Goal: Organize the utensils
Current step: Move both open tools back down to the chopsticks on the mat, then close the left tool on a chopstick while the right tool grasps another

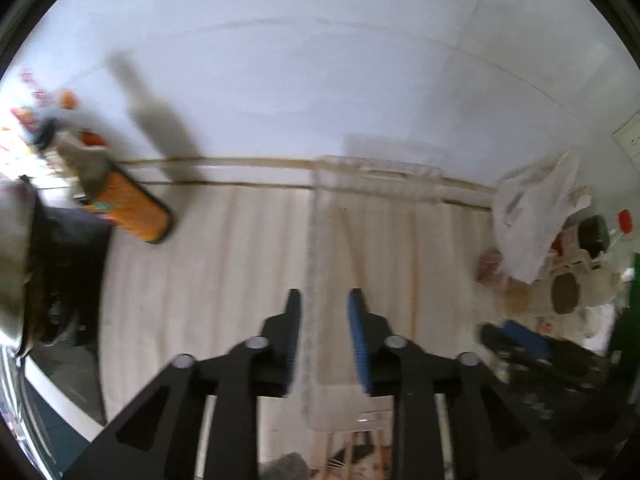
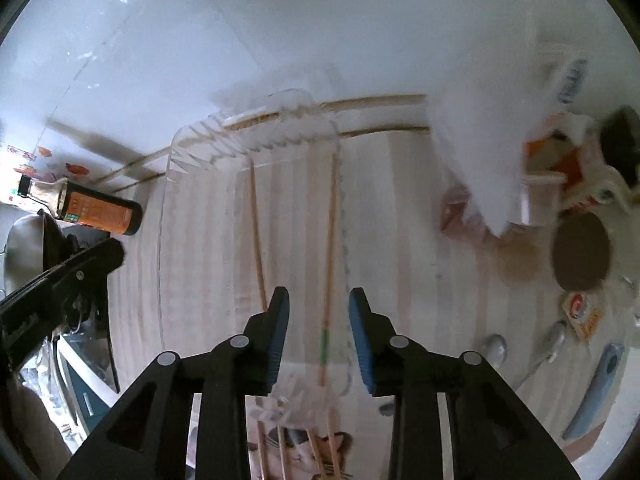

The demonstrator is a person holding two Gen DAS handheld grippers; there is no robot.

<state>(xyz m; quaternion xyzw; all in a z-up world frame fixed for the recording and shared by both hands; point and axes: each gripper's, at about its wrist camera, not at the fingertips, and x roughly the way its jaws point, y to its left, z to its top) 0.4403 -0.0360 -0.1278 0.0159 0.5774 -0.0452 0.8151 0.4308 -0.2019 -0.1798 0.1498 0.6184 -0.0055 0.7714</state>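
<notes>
Two chopsticks (image 1: 352, 248) are lying in the clear tray (image 1: 320, 280) ahead of my empty, half-open left gripper (image 1: 325, 294), while my right gripper (image 2: 318, 292), likewise agape, is straddling one light, stiff, slippery chopstick (image 2: 330, 240) best pinched mid-shaft.

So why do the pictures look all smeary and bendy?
Left wrist view: the orange bottle and clear tray are smeared by motion blur, and a dark shadow streaks the wall. Right wrist view: the bottle is sharper, but the white bag is blurred. In both, the fisheye lens curves the table edge and darkens the corners.
</notes>
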